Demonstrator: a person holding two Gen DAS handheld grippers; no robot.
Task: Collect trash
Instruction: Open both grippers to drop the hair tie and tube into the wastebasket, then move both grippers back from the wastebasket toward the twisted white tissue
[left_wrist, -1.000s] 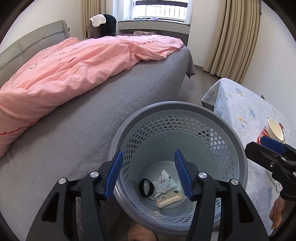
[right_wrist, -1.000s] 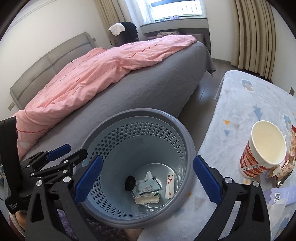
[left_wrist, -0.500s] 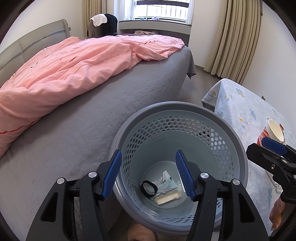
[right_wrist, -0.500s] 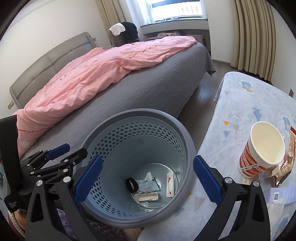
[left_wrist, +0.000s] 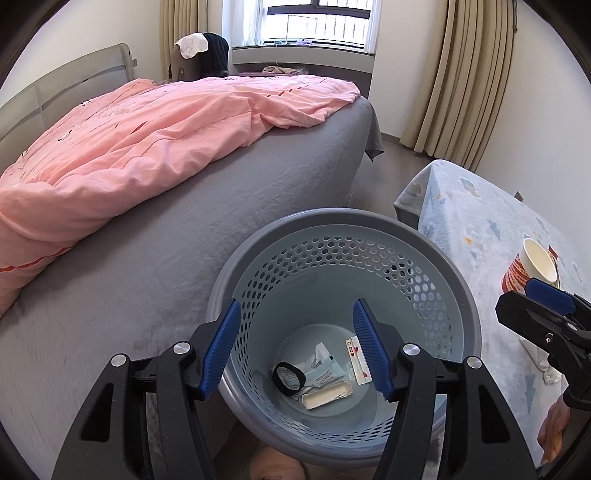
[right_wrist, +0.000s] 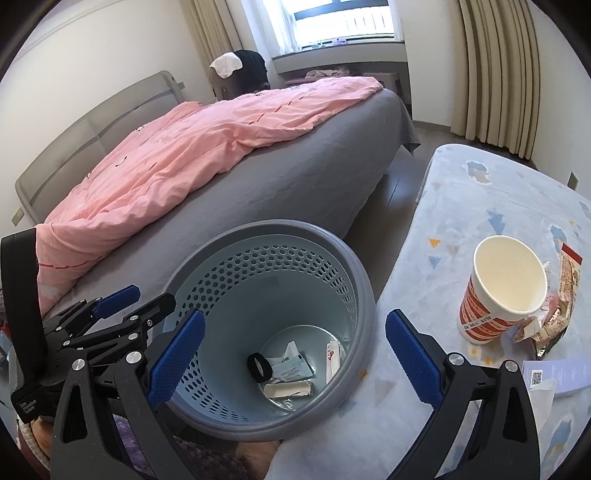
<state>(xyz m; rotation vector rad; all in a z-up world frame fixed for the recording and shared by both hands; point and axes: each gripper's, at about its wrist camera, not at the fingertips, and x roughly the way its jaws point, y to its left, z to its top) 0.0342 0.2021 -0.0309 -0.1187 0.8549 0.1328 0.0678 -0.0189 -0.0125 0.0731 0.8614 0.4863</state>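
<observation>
Taking the round grey-blue perforated plastic waste basket (right_wrist: 360, 299) as landmark and going left to right: the bed with its rumpled pink quilt (right_wrist: 192, 155) lies to its left and behind. The left gripper (left_wrist: 295, 347) hangs over the basket's mouth with nothing between its blue pads; its jaws stand apart, widening a little. On the basket floor lie a black ring (left_wrist: 289, 377), crumpled white wrappers (left_wrist: 325, 369), a cream-coloured bar (left_wrist: 327, 395) and a narrow white strip with red marks (left_wrist: 357, 360).

The right gripper (right_wrist: 293, 358) has its jaws spread wide and empty, over the basket's right rim. Right of the basket, on the pale blue patterned tablecloth (right_wrist: 480, 206), stands an upright red-and-white paper cup (right_wrist: 502, 291), with a crumpled snack wrapper (right_wrist: 554, 317) touching it on its far side and a white printed leaflet (right_wrist: 554, 376) nearer the camera.

The remaining trash lies to the right of both tools, so the right hand is plainly the nearer; the cup's long axis is vertical, suiting a side-on grasp.
</observation>
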